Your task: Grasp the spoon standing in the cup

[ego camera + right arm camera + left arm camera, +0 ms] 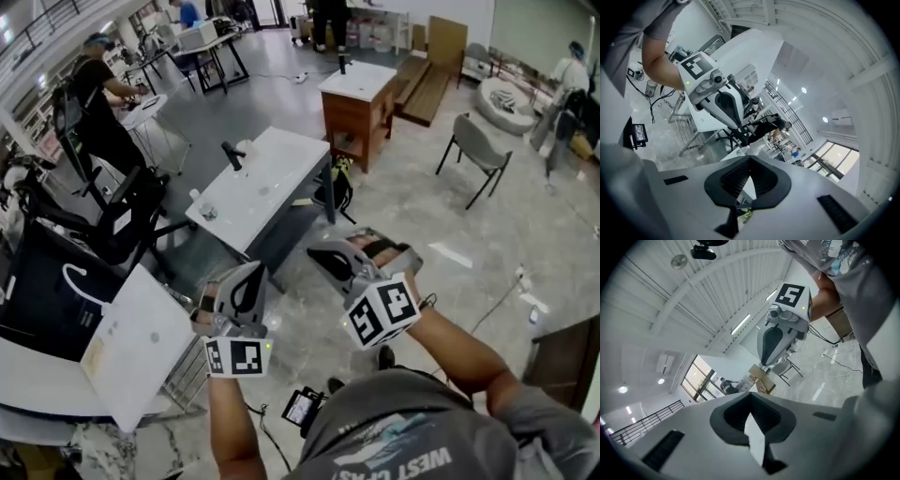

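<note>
jaws pressed together, nothing pinched, on left gripper (246,281) and right gripper (330,258). held near white table (272,178).

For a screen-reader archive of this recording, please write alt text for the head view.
A person holds the left gripper and the right gripper, both shut and empty, above a pale floor. Ahead stands a white table bearing a few small items.

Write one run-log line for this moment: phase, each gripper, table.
phase: before reach | left gripper: shut, empty, held in the air | right gripper: shut, empty, held in the air | table: ahead, spoon not made out
</note>
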Demonstrator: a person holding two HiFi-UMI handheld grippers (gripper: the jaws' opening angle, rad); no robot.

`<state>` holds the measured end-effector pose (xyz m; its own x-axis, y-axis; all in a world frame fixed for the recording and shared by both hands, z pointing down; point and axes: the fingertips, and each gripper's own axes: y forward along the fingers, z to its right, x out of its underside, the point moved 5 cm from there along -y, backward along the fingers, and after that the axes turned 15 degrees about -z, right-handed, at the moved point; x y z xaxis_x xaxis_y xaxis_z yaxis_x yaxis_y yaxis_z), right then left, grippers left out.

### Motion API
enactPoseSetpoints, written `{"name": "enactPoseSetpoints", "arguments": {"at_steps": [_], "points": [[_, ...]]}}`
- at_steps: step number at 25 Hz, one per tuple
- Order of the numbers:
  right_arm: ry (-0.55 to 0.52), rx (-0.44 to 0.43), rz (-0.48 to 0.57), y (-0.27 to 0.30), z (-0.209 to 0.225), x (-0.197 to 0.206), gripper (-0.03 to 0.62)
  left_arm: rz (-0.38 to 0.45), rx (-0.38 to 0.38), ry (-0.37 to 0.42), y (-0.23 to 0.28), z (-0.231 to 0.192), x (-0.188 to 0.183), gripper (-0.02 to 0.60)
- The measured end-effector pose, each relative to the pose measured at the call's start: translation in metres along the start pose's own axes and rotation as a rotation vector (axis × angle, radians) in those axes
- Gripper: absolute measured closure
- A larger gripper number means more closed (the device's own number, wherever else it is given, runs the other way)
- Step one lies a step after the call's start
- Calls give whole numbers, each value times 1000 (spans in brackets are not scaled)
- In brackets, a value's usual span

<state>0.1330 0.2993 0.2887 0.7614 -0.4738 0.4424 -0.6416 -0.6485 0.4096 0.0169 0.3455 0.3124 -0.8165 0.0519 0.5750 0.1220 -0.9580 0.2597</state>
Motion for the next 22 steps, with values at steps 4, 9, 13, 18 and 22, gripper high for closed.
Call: {"name": "enactPoseSetpoints", "arguments": {"at_steps": [4,9,13,18,22], "points": [[-1,-3,-5,0,-1,-1,562,-4,0,-6,-1,-1,1,580],[2,-11,-8,0,-1,-3,562,-6,7,-13,-3,-2,1,580],[7,-13,-10,-3,-3,-3,562,-6,10,-16,-5,1,-1,580],[19,-12,-12,-5,-7,-4,562,-3,19,-19,-7,3,2,580],[48,-7,-4,-4,-10,-7,560,0,34,-19,-8,5,8,580]]}}
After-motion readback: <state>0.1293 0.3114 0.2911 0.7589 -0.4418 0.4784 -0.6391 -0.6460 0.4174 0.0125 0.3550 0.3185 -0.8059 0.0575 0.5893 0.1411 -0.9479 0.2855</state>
